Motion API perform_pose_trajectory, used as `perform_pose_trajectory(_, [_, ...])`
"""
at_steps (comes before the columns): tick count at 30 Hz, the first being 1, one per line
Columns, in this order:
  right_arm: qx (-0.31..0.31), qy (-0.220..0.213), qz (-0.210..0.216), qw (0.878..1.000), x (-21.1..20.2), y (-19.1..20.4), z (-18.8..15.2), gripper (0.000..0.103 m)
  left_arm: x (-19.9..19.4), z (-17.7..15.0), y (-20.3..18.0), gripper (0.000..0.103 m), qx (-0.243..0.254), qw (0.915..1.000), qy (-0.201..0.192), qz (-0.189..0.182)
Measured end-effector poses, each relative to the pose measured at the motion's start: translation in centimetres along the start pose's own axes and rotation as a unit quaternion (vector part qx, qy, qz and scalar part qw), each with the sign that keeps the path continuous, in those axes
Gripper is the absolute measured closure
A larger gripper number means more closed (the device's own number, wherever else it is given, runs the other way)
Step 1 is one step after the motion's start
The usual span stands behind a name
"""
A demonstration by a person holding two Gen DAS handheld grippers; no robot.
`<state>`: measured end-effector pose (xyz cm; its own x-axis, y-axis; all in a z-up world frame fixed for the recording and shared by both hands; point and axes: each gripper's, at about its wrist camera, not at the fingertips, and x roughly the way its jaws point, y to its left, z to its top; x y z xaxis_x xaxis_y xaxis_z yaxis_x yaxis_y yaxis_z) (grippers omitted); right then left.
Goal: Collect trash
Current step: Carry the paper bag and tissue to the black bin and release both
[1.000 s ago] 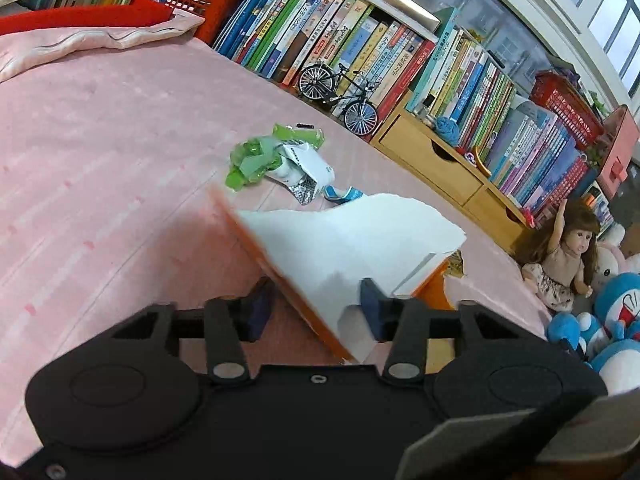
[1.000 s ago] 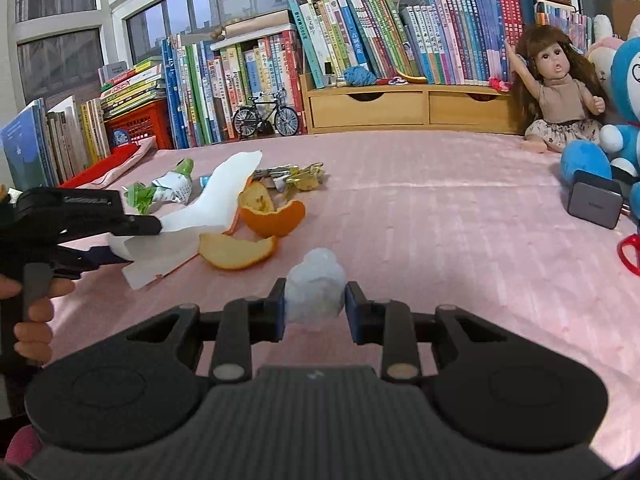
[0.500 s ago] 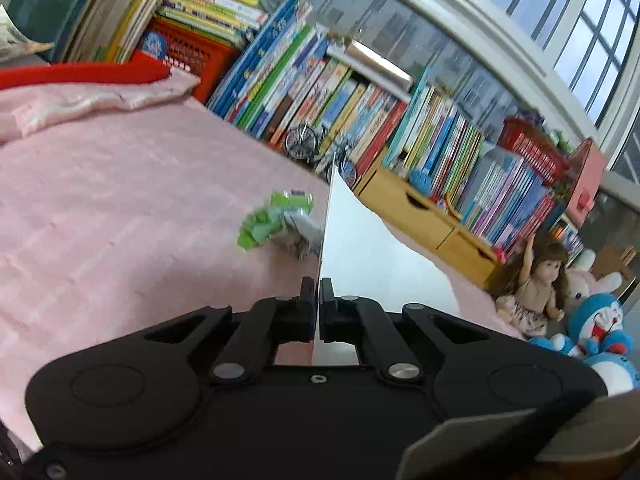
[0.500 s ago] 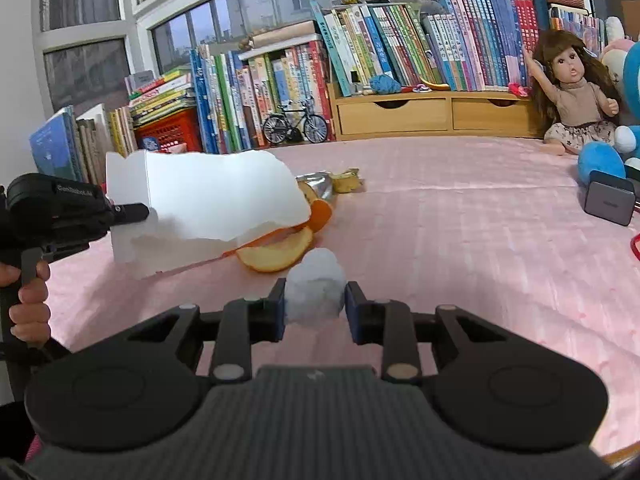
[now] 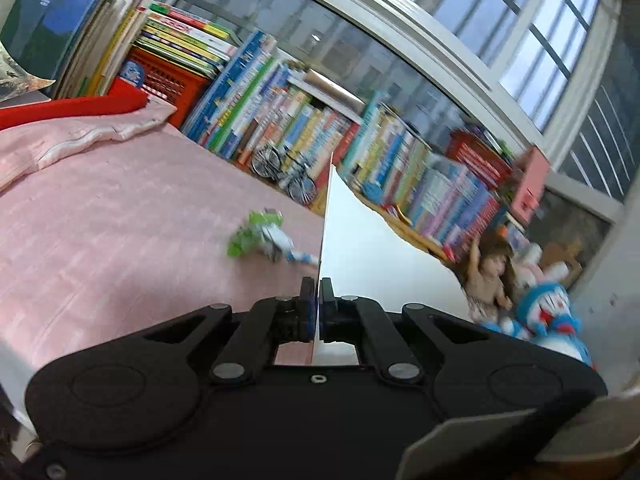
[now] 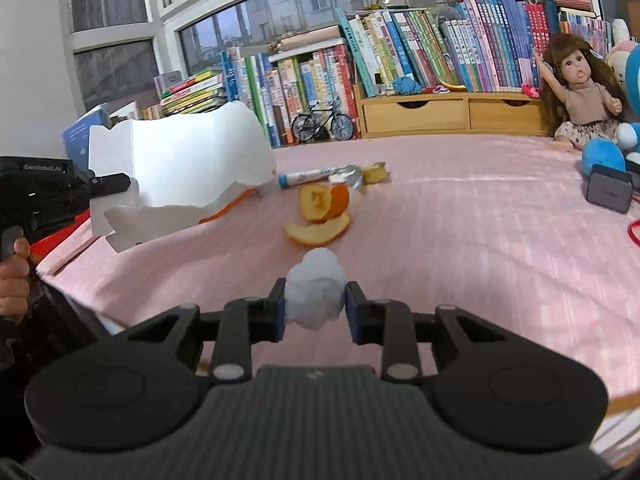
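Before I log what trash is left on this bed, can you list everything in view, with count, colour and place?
torn paper piece: one, white with an orange edge, held up at left
tissue wad: one, white, between the right gripper's fingers
orange peels: two, orange, mid bed
wrappers: a few, silver, yellow and blue-white, behind the peels
green wrapper: one, green and white, on the bed
bedspread: one, pink
books: many, mixed colours, along the window
toy bicycle: one, black, before the books
drawer unit: one, wooden
doll: one, brown hair, right
plush toy: one, blue
left gripper: black, shut on the paper
right gripper: black, shut on the wad
hand: one, on the left gripper's handle
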<state>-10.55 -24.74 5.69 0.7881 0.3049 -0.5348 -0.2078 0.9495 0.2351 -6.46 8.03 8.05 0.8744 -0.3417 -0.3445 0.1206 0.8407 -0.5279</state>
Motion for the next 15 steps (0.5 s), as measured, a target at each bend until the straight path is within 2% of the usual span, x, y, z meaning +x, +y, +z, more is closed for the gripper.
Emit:
perform_pose_trajectory(5, [-0.016,0.024,0.005,1.000,-3.0,1.4,-2.9,0.068,-4.1,-3.0,-0.4,0.101,0.049,0.9977,0.045,-0.018])
perform_pose_trajectory(7, [-0.024,0.037,0.000,0.999,-3.8,1.9,-4.0,0.068,-5.5,-4.4,-0.5,0.101,0.071,0.9953,0.066,-0.006])
perform_pose_trajectory(11, [-0.025,0.081,-0.005,0.996,-4.2,2.4,-6.8,0.068,-7.1,-7.2,-0.3,0.101,0.094,0.9882,0.121,0.011])
perform_pose_trajectory(15, [-0.029,0.122,-0.010,0.992,-3.3,2.8,-9.7,0.068,-7.0,-10.5,0.2,0.101,0.111,0.9767,0.182,0.023])
